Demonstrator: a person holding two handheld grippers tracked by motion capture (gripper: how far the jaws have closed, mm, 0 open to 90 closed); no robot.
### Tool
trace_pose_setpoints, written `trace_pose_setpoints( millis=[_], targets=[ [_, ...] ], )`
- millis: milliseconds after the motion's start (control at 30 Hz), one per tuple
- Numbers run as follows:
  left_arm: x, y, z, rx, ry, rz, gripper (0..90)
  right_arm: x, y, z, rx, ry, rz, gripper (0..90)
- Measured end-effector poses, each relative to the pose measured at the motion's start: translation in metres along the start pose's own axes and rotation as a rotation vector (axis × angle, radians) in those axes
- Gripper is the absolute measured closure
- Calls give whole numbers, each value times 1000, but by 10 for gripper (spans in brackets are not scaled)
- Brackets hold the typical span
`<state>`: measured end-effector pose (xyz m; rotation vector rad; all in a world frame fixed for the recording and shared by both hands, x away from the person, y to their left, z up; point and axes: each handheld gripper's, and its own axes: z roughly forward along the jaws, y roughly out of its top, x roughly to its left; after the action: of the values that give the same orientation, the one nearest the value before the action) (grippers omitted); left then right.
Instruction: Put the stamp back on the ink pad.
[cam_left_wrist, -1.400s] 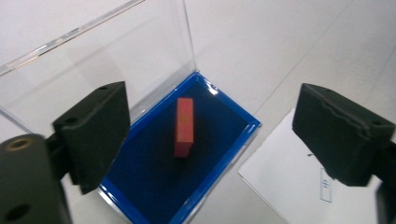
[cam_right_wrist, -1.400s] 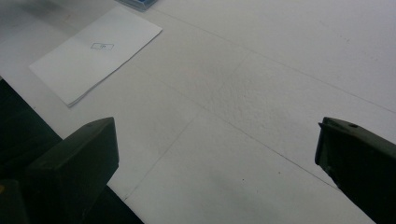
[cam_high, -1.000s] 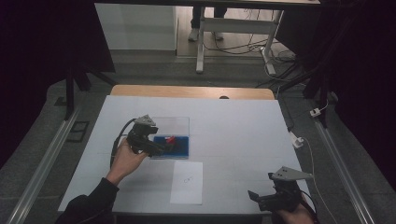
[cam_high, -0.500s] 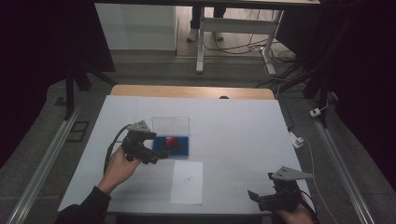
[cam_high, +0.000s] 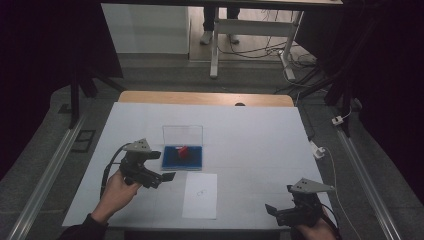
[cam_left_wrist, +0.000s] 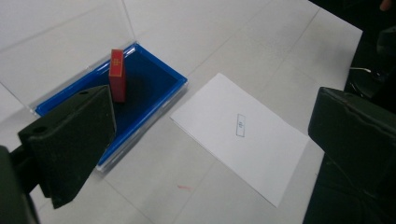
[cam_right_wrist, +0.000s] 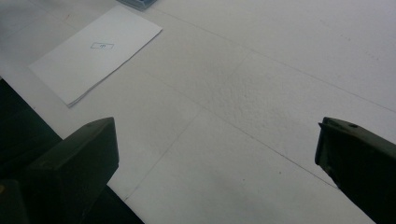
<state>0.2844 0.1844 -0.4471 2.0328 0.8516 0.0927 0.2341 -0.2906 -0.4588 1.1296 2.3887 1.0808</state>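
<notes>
A blue case (cam_high: 172, 161) lies open on the white table, its clear lid (cam_high: 182, 134) standing up at the back. A small red block (cam_high: 183, 151) stands on end inside it; in the left gripper view the red block (cam_left_wrist: 117, 74) rises from the blue tray (cam_left_wrist: 154, 88). My left gripper (cam_high: 162, 166) is just left of the case, open and empty (cam_left_wrist: 210, 154). A white sheet (cam_high: 200, 195) with a small printed mark (cam_left_wrist: 240, 125) lies in front of the case. My right gripper (cam_high: 275, 212) rests open near the front right edge, nothing between its jaws (cam_right_wrist: 215, 163).
The sheet (cam_right_wrist: 98, 51) lies far left of the right gripper, with a corner of the case (cam_right_wrist: 137, 3) beyond it. A wooden strip (cam_high: 205, 98) runs along the table's far edge. A white plug and cable (cam_high: 317, 150) hang off the right side.
My left gripper has drawn back from the open case toward the near edge. The red block stays in the tray. The right gripper has not moved.
</notes>
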Motion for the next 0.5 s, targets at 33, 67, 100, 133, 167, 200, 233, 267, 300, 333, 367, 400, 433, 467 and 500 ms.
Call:
trace_pose_setpoints(
  millis=[33, 67, 100, 133, 167, 200, 233, 267, 300, 333, 367, 400, 433, 467, 500],
  targets=[
    [-1, -2, -2, -2, 0, 0, 11, 0, 0, 0, 2, 0, 0, 0],
    [-2, -4, -5, -6, 2, -1, 11, 0, 0, 0, 2, -1, 0, 0],
    [-3, -6, -7, -8, 7, 1, 11, 0, 0, 0, 2, -1, 0, 0],
    [-4, -7, -10, -12, 10, 0, 11, 0, 0, 0, 2, -1, 1, 0],
    [-5, -10, -13, -15, 14, -3, 11, 0, 0, -1, 1, -1, 1, 0],
    [-6, -12, -15, -20, 14, -8, 10, 0, 0, -1, 2, -1, 3, 0],
    [-6, -14, -18, -23, 15, -10, 10, 0, 0, -1, 0, -1, 4, 0],
    [-7, -16, -21, -27, 19, -14, 10, 0, 0, -1, 0, -1, 4, 0],
    [-7, -19, -24, -32, 19, -19, 10, 0, 0, -1, 2, -1, 3, 0],
    [-8, -21, -26, -32, 19, -22, 10, 0, 0, -1, 2, -2, 2, 0],
    [-8, -24, -29, -33, 19, -26, 10, 0, 0, 0, 3, -2, 2, 0],
    [-9, -27, -32, -36, 21, -28, 10, 0, 0, 0, 3, -2, 3, 0],
    [-10, -29, -36, -38, 25, -28, 10, 0, 0, 0, 4, -2, 3, 0],
    [-11, -31, -39, -39, 31, -27, 10, 0, 0, 0, 3, -2, 3, 0],
    [-12, -34, -42, -41, 37, -29, 9, 0, 0, 0, 3, -2, 3, 0]
  ],
)
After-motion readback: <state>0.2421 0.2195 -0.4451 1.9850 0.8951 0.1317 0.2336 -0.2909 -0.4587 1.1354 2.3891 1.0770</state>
